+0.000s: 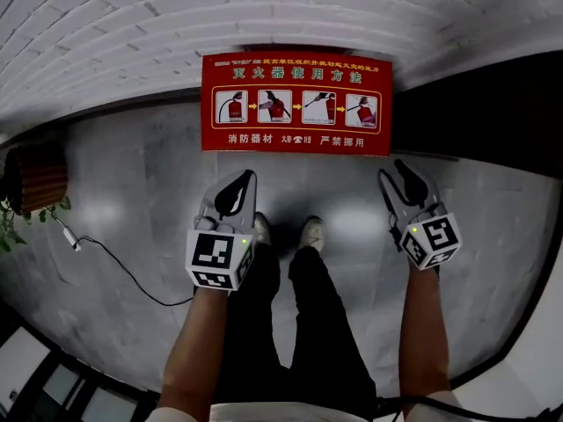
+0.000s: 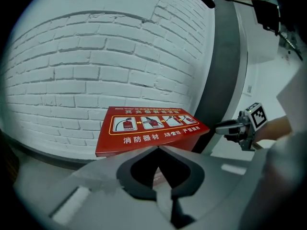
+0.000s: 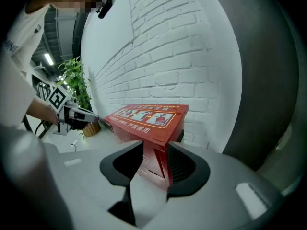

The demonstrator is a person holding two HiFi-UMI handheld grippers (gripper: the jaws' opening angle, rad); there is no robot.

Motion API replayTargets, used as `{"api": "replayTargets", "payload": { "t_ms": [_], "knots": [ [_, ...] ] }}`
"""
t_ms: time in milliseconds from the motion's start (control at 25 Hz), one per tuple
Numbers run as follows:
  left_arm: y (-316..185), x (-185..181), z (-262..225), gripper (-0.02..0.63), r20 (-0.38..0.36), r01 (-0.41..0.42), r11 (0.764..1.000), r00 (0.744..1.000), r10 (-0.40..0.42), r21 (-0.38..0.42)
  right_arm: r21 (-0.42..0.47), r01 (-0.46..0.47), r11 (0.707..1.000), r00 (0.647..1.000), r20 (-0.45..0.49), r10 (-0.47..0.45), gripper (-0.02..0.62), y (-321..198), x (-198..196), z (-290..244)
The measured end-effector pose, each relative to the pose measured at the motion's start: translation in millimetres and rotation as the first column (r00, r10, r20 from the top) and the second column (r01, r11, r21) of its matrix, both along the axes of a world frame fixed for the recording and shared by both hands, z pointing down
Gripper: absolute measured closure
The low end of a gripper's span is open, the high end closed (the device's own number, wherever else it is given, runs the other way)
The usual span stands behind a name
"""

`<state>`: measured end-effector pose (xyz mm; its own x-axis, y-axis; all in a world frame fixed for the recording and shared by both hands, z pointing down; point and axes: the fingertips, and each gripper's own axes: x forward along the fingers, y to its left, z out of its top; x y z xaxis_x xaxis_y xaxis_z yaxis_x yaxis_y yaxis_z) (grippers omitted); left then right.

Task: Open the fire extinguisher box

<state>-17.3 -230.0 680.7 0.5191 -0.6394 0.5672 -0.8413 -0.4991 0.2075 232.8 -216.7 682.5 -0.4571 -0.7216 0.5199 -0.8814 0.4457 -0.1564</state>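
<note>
The fire extinguisher box [image 1: 296,104] stands against the white brick wall [image 1: 132,25], with free grey floor [image 1: 141,192] on both sides. My left gripper [image 1: 252,176], jaws together, and my right gripper [image 1: 391,169], jaws apart, hang before it without touching.

The right gripper [image 3: 154,148] is holding its two grey jaws with dark ribbed pads apart. The near corner of a red metal fire extinguisher box [image 3: 148,121] is showing through the gap, and the pads are pressing on nothing. The box is standing against a white-painted brick wall [image 3: 168,56]. Off to the left, the left gripper [image 3: 93,117] is pointing toward the box, near a green leafy plant [image 3: 76,78] in a brown woven pot [image 3: 91,127]. A dark grey pillar [image 3: 273,80] is rising on the right.
</note>
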Motion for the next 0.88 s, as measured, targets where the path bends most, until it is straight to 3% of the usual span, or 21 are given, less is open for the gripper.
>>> {"api": "replayTargets", "payload": {
  "t_ms": [200, 600, 880],
  "knots": [
    [5.5, 4.7, -5.6, 0.6, -0.006, -0.015, 1.0, 1.0, 0.015, 0.01, -0.017, 0.059, 0.998, 0.996, -0.059, -0.06, 0.439, -8.0, 5.0, 19.9],
    [2.4, 4.7, -17.3, 0.6, -0.038, 0.02, 1.0, 0.999, -0.019, 0.02, -0.012, 0.118, 0.993, 0.991, -0.067, -0.118, 0.449, -23.6, -2.8, 23.2],
    [-0.3, 3.4, -20.3, 0.6, -0.042, 0.037, 0.999, 0.998, -0.036, 0.013, 0.007, 0.1, 0.995, 0.993, -0.056, -0.099, 0.451, -22.5, -1.4, 15.4]
  ]
}}
